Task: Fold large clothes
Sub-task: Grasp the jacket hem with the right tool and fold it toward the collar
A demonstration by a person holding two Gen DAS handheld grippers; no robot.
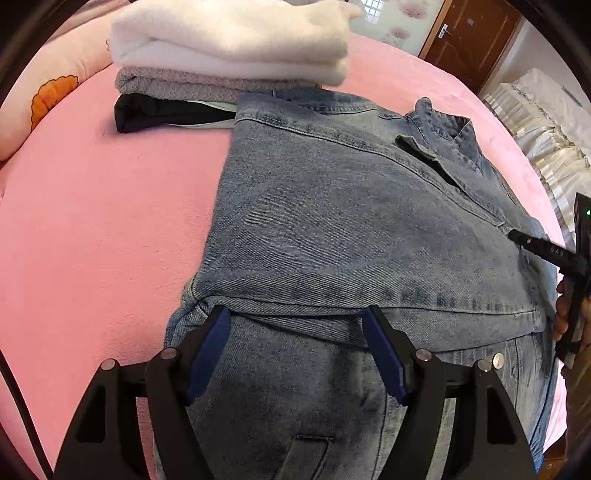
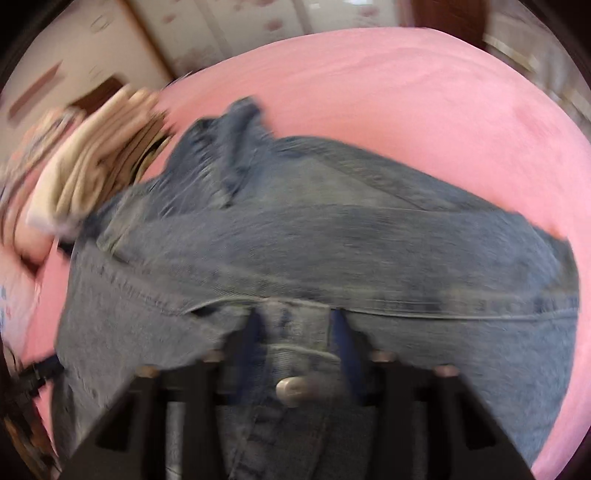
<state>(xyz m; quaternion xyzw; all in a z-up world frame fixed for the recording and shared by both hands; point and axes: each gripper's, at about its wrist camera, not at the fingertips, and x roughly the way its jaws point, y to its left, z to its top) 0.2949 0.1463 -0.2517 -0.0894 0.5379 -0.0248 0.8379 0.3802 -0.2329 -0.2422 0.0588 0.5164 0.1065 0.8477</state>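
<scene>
Left wrist view shows a pink plush bedspread [image 1: 92,206] filling most of the frame, with a denim jacket [image 1: 351,221] lying partly folded across its centre and lower half. At upper left a stack of 3 folded garments sits on the bed: a white fleece [image 1: 229,40] on top, a grey knit [image 1: 177,83] under it, and a black piece [image 1: 155,112] at the bottom, just touching the jacket's far edge. A pink pillow with an orange print [image 1: 51,99] lies at the far left. At upper right stand a brown wooden door [image 1: 476,40] and a floral frosted panel [image 1: 399,22]; cream bedding [image 1: 554,122] is bunched at the right edge.

The left gripper [image 1: 295,325] hangs over the jacket's folded hem with its blue pads well apart and no cloth pinched. The right gripper [image 1: 517,236] enters at the right edge, a hand [image 1: 563,314] behind it.

Right wrist view is blurred. There the right gripper [image 2: 295,321] has a denim band with a metal button [image 2: 291,387] between its narrow-set fingers; whether the pads actually press it cannot be told.
</scene>
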